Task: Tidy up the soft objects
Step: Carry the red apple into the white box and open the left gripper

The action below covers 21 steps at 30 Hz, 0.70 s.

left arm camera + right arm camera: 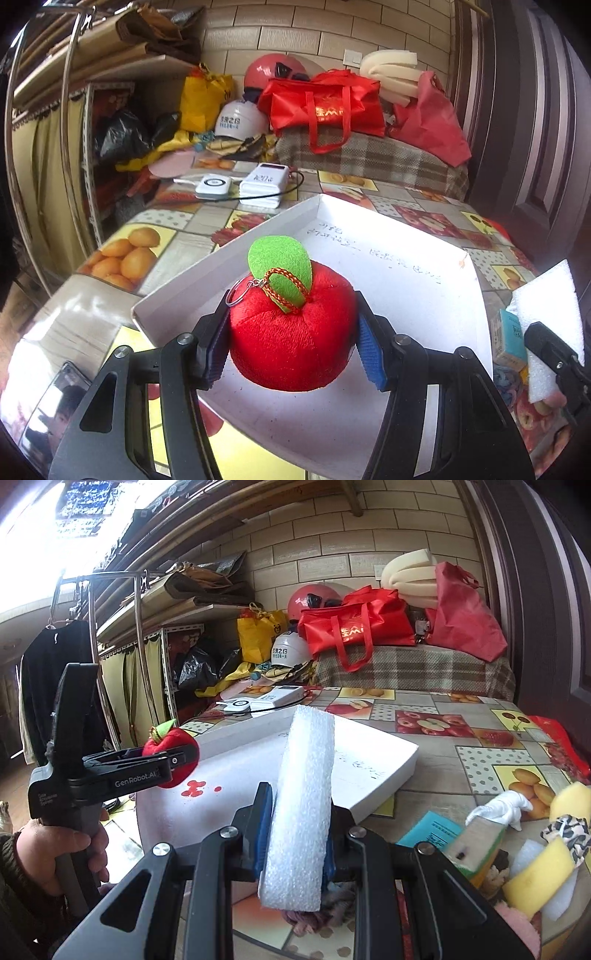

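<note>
Clearly both tools are loaded at this moment. The left gripper (291,343) has its blue pads pressed against either side of a red plush apple (291,332), pinching it just above the floor of a shallow white box (406,266) that sits on the fruit-patterned bench (177,225); whether the apple's base touches the box floor cannot be told. From the right wrist view the same apple (170,747) appears at the near-left corner of the box (373,771), carried by the left gripper (177,755) in the person's left hand (62,853). The right gripper (295,845) is clamped on a white foam block (303,805), which stands upright between its pads, near the box's front edge. A heap of other soft things, among them yellow sponges (539,875) and a white glove (506,805), lies on the bench to the right. By my reading, the step in hand is placing the apple into the box as the collecting container. Next, the left pads would need to spread so the apple settles, then lift clear without snagging its key ring (236,291); after that the foam block could go over the box wall alongside it.
</note>
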Tool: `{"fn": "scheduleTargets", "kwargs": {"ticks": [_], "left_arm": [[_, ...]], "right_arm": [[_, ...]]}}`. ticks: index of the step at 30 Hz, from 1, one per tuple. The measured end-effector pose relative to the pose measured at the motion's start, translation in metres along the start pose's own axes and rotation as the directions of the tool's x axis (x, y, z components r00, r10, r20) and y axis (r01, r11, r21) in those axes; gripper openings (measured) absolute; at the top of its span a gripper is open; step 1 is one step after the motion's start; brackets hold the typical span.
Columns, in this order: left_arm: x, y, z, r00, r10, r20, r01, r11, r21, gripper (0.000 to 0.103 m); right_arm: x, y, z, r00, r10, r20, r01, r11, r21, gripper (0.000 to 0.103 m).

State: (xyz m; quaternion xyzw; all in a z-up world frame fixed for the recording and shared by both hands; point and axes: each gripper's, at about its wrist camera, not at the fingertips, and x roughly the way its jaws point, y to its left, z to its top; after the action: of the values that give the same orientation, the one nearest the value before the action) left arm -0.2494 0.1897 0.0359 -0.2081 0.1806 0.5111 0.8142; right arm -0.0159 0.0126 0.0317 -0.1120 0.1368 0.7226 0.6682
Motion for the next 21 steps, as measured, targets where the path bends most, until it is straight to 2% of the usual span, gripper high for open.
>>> {"fn": "scheduleTargets", "kwargs": {"ticks": [8,14,17,18,19,20,21], "left_arm": [[0.006,-0.007,0.005,1.000,-0.013,-0.004,0.014,0.999,0.044,0.060],[0.028,-0.014,0.005,0.994,-0.031,-0.102,0.040,0.995,0.088,0.060],[0.037,-0.014,0.004,0.989,-0.018,-0.146,0.031,0.996,0.087,0.065],[0.039,-0.012,0.004,0.988,-0.003,-0.155,0.016,0.997,0.078,0.071],[0.041,-0.010,0.004,0.987,0.004,-0.162,0.006,0.998,0.066,0.087],[0.041,-0.007,0.003,0.986,0.005,-0.164,0.003,0.999,0.052,0.094],[0.040,-0.004,0.003,0.987,0.017,-0.158,-0.011,0.999,0.037,0.100]], "right_arm": [[0.023,0.002,0.007,1.000,0.013,-0.027,-0.013,1.000,0.022,0.022],[0.045,0.012,0.012,0.998,0.019,-0.056,-0.018,1.000,0.017,0.023],[0.053,0.015,0.014,0.998,0.008,-0.069,-0.007,1.000,0.012,0.023],[0.057,0.016,0.015,0.996,0.005,-0.084,-0.004,1.000,0.012,0.026],[0.062,0.015,0.015,0.994,-0.001,-0.106,0.002,1.000,0.011,0.034],[0.064,0.014,0.014,0.993,-0.007,-0.117,0.009,1.000,0.014,0.064],[0.065,0.013,0.014,0.993,-0.015,-0.119,0.017,1.000,0.019,0.088]]}}
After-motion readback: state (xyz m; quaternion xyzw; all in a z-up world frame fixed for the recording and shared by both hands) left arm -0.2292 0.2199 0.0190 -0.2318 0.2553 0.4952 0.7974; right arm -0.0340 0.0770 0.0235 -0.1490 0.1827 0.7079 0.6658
